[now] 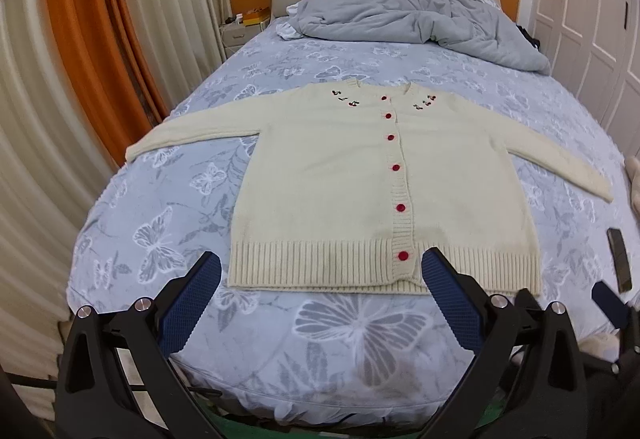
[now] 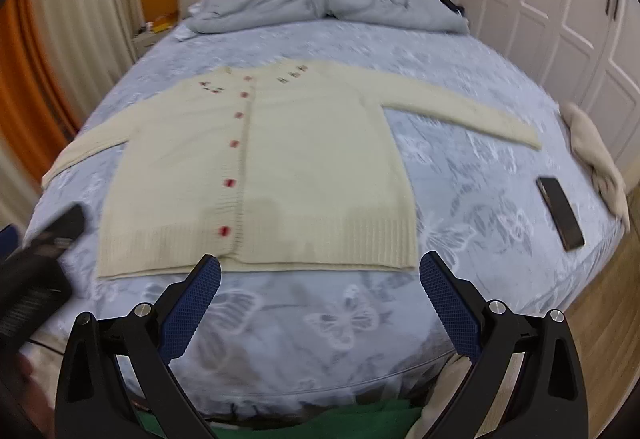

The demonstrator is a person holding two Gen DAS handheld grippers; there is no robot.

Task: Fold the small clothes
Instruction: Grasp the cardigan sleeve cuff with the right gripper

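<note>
Soft, even indoor light, fairly dim, with no glare and only faint shadows on the cardigan (image 2: 256, 167) hem. The left wrist view is sharp; the right wrist view is smeared by motion blur, so the buttons and the bed (image 2: 360, 319) print look streaky. Both views bulge strongly, bending the curtains (image 1: 60, 119), with dark corners.

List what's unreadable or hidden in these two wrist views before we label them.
- Cherry embroidery and buttons on the cardigan: motion-blurred in the right wrist view.
- Phone: foreshortened at the fisheye edge in the left wrist view.
- Beige cloth: bunched, type unclear.
- Nightstand items: too small.
- Cardigan's back: hidden against the bedsheet.
- Left gripper and right gripper: open, empty.
</note>
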